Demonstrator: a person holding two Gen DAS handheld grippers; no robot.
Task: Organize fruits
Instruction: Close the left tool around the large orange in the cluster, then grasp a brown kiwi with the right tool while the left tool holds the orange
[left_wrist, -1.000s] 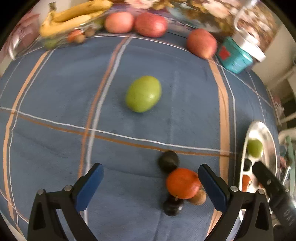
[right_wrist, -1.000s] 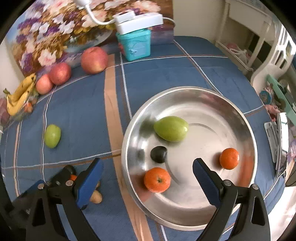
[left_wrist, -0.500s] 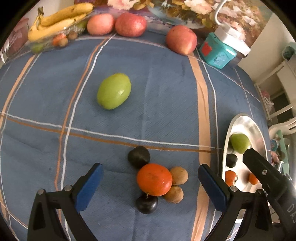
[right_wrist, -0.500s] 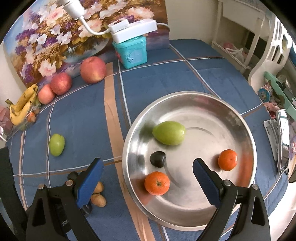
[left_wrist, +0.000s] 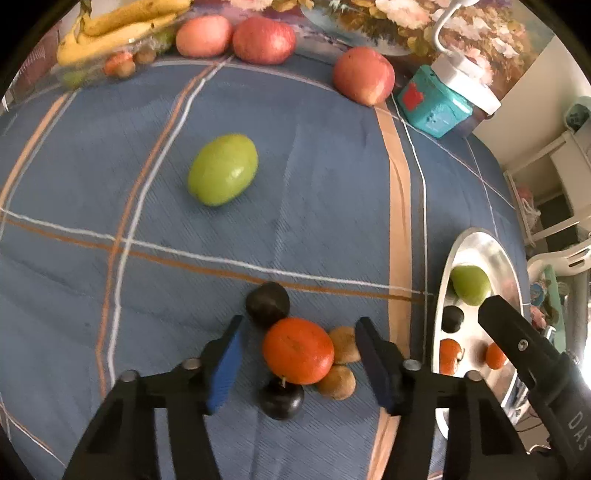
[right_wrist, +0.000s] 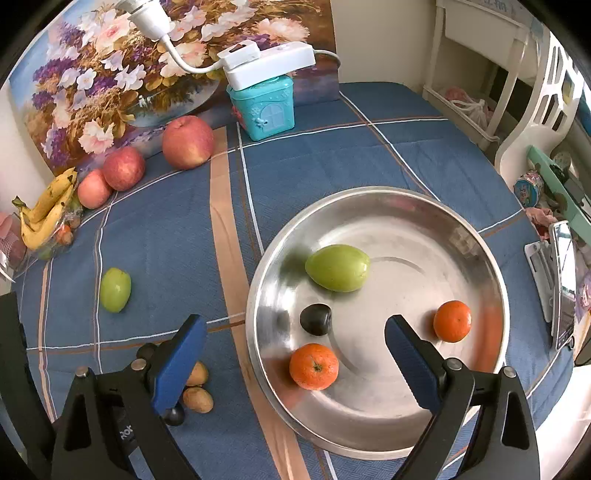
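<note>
Left tongs (left_wrist: 297, 350) just narrowed from wide open around the round orange tangerine (left_wrist: 297, 350), not gripping yet, so it's probably bound for the steel bowl (right_wrist: 491, 258); right tongs (right_wrist: 291, 354) hang wide open, empty.

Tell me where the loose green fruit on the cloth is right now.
In the left wrist view the green fruit lies alone on the blue cloth, up and left of the cluster around the orange, well short of the apples.

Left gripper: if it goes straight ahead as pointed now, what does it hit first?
Most likely the orange: it sits between the open fingers of the left gripper, amid two dark plums and two brown fruits. Depth is unclear, so a neighbour could be brushed first.
</note>
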